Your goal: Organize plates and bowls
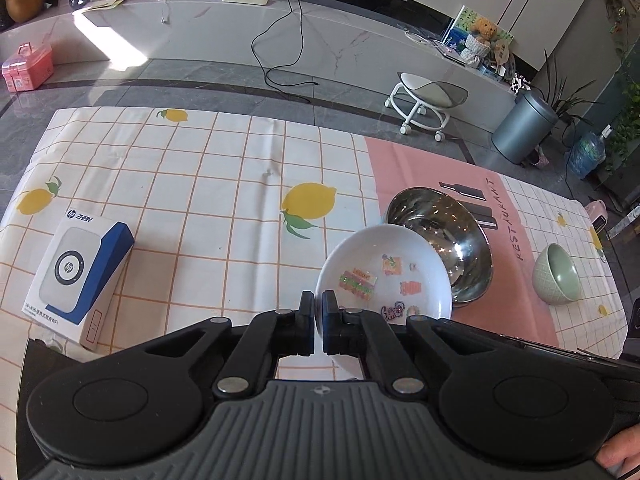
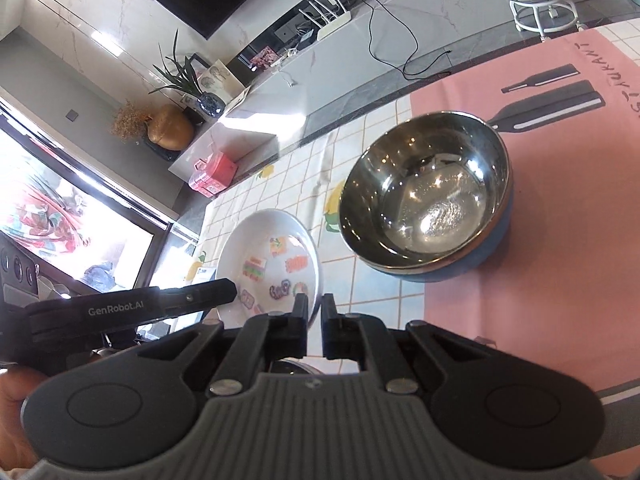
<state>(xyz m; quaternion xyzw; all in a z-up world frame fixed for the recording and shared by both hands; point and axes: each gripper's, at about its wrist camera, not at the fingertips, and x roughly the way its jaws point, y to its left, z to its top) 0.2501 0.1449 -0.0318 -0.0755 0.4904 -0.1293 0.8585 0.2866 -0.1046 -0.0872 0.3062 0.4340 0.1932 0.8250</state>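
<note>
My left gripper (image 1: 318, 307) is shut on the near rim of a white plate (image 1: 384, 276) with coloured stickers, held tilted above the table. My right gripper (image 2: 314, 309) is shut on the same plate's (image 2: 276, 256) opposite rim. A steel bowl (image 1: 440, 236) with a blue outside (image 2: 428, 196) stands on the pink mat (image 1: 404, 168) just past the plate. A pale green bowl (image 1: 558, 274) lies tipped on its side at the right.
A white and blue HP box (image 1: 78, 276) lies at the left on the lemon-print tablecloth (image 1: 192, 184). The other gripper's body (image 2: 132, 306) shows at left in the right wrist view. A stool (image 1: 424, 98) and a grey bin (image 1: 522, 128) stand on the floor beyond.
</note>
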